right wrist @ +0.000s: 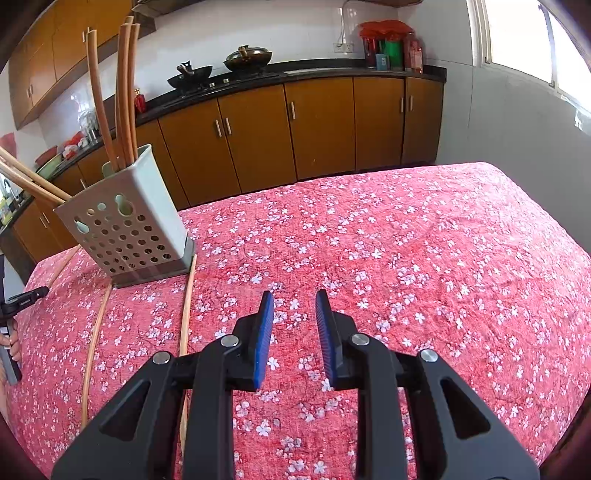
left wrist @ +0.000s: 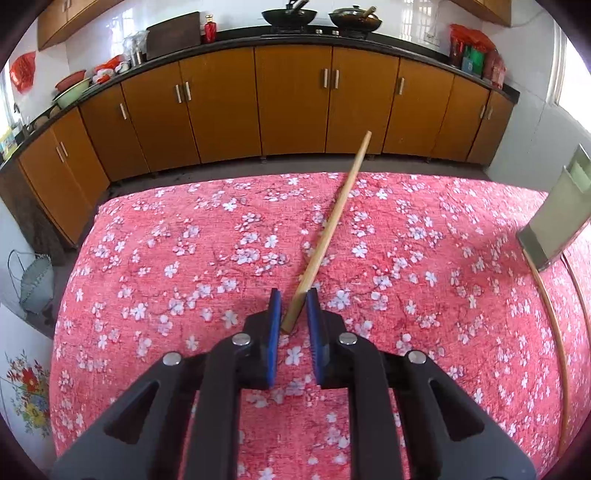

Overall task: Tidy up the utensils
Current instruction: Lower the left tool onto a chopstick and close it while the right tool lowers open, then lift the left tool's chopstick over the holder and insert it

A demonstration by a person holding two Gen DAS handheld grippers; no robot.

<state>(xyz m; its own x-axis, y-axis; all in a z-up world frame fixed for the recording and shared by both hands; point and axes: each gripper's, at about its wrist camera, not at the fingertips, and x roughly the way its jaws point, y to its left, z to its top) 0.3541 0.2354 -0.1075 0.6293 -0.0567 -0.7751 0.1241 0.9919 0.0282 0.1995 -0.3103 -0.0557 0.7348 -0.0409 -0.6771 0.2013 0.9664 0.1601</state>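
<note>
In the left wrist view my left gripper (left wrist: 293,297) is shut on the near end of a wooden chopstick (left wrist: 332,225), which slants up and away over the red floral tablecloth (left wrist: 184,258). The pale perforated utensil holder (left wrist: 554,218) stands at the right edge. In the right wrist view my right gripper (right wrist: 293,295) hovers open over the cloth with nothing between its blue pads (right wrist: 264,332). The holder (right wrist: 125,229) stands to its left with several chopsticks (right wrist: 123,92) upright in it. Two loose chopsticks (right wrist: 184,314) (right wrist: 92,350) lie on the cloth beside it.
Orange kitchen cabinets (left wrist: 291,99) run behind the table, with woks (left wrist: 290,14) on the counter. Another loose chopstick (left wrist: 550,314) lies at the right of the cloth. A person's hand (right wrist: 11,347) and part of the other gripper show at the right wrist view's left edge.
</note>
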